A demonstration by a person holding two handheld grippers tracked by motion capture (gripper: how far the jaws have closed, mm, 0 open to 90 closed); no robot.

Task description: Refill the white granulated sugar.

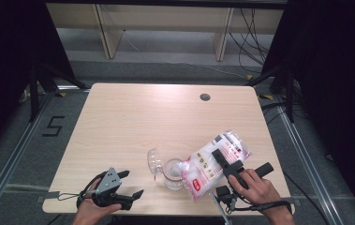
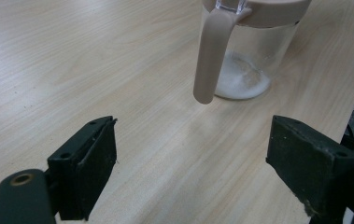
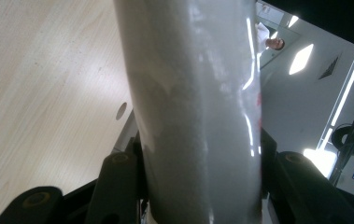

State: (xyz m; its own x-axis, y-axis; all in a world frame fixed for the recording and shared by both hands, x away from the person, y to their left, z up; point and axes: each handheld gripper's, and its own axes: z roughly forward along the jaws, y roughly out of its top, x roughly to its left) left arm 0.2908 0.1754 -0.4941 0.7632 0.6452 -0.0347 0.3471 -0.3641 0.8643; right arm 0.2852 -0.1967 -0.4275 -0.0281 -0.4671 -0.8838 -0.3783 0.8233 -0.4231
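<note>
Bag: clear plastic bag (image 1: 215, 161) of white granules with red print, held tilted above the near right part of the bench (image 1: 133, 122), its lower corner down at the jar mouth; in the right gripper view the bag (image 3: 198, 116) stands between the two black jaws.
Jar: clear jar (image 1: 173, 173) upright on the bench, near edge, centre; hinged lid (image 1: 154, 161) swung open to its left. In the left gripper view the jar (image 2: 251, 51) shows a pale pink rim and handle and a thin layer of white granules on its bottom.
Right gripper: right gripper (image 1: 225, 163) has its fingers clamped on the bag's middle from both sides, partly closed around its bulk.
Left gripper: left gripper (image 1: 129, 183) rests at the near left of the bench, well apart from the jar; its fingers (image 2: 88, 168) stand wide apart with nothing between them.
Step in hand: judged as pouring the granules from the bag into the jar; fill level is low, so the pour is at an early stage.
Next move: likely calls for holding the bag's open corner over the jar mouth and raising the far end gradually to keep the flow steady.
Risk: granules may spill onto the bench if the corner drifts off the rim; the unsupported jar could shift if nudged.
</note>
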